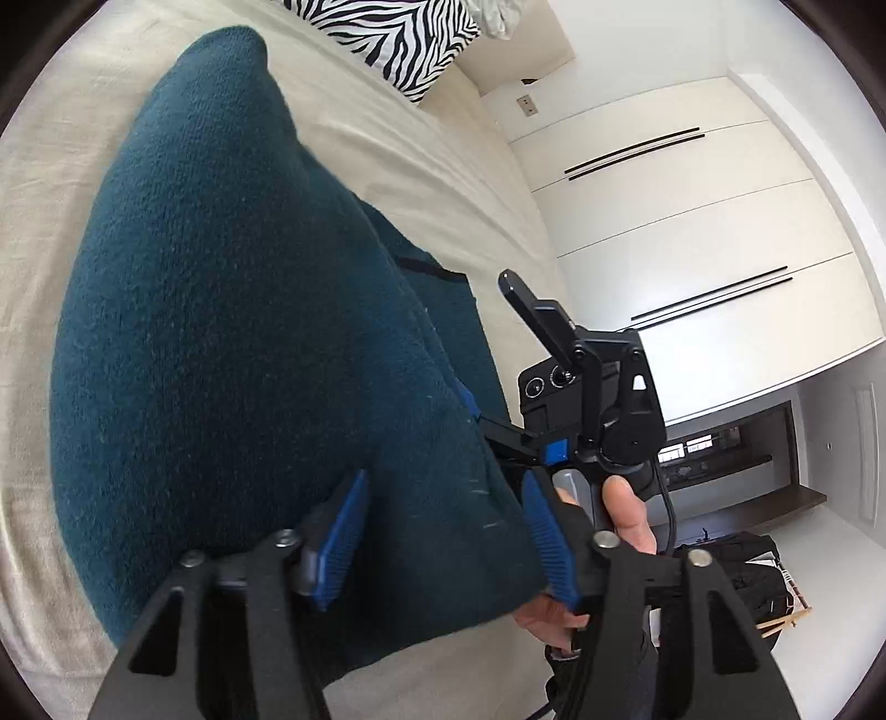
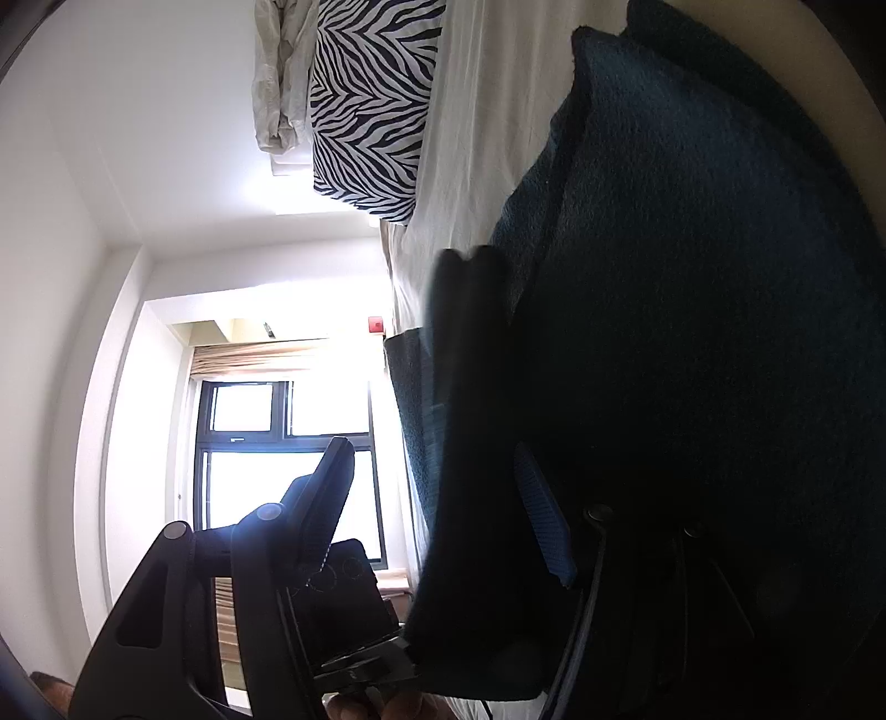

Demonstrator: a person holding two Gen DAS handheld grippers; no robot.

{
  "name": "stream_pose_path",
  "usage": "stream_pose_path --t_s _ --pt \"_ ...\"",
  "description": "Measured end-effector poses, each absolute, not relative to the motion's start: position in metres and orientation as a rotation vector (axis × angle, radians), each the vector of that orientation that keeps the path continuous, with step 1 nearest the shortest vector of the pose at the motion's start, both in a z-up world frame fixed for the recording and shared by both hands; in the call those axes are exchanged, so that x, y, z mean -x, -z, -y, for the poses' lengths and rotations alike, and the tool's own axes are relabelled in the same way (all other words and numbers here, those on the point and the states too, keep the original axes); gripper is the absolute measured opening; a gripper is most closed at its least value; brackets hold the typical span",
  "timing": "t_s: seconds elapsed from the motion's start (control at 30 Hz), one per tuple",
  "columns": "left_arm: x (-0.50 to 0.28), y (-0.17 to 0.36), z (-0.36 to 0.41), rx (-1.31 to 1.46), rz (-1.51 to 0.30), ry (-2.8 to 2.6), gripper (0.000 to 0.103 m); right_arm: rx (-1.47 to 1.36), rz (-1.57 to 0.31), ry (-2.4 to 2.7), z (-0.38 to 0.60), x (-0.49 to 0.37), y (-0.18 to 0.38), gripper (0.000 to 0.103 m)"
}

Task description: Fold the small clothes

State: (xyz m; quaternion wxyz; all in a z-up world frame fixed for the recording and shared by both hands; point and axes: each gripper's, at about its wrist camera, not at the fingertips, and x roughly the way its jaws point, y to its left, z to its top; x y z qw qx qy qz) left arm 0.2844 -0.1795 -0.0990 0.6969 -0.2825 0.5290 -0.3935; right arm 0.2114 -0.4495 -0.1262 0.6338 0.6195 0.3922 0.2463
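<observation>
A dark teal knit garment [image 1: 232, 332] lies on the cream bed sheet [image 1: 387, 155], partly folded over. My left gripper [image 1: 443, 543] is open, its blue pads on either side of the garment's near edge, with cloth between them. The right gripper [image 1: 587, 399] shows in the left wrist view just to the right, held by a hand at the garment's edge. In the right wrist view the right gripper [image 2: 443, 515] is open around a dark fold of the garment [image 2: 692, 277], which fills the right half of that view.
A zebra-print pillow [image 1: 404, 39] lies at the head of the bed, also seen in the right wrist view [image 2: 371, 99]. White wardrobe doors [image 1: 692, 232] stand beside the bed. A window [image 2: 282, 443] is behind the right gripper.
</observation>
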Motion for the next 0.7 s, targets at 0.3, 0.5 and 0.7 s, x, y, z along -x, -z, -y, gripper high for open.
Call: stream_pose_path --t_s 0.3,0.5,0.7 --pt "-0.257 0.080 0.146 0.624 -1.107 0.909 0.070 -1.253 -0.965 -0.516 0.422 -0.217 0.114 0.059" --pt "-0.254 0.088 0.126 0.647 -1.108 0.855 0.070 -1.012 -1.002 -0.337 0.418 -0.216 0.081 0.061" --pt "-0.248 0.093 0.129 0.626 -1.100 0.864 0.070 -0.938 -0.963 -0.387 0.407 -0.235 0.048 0.059"
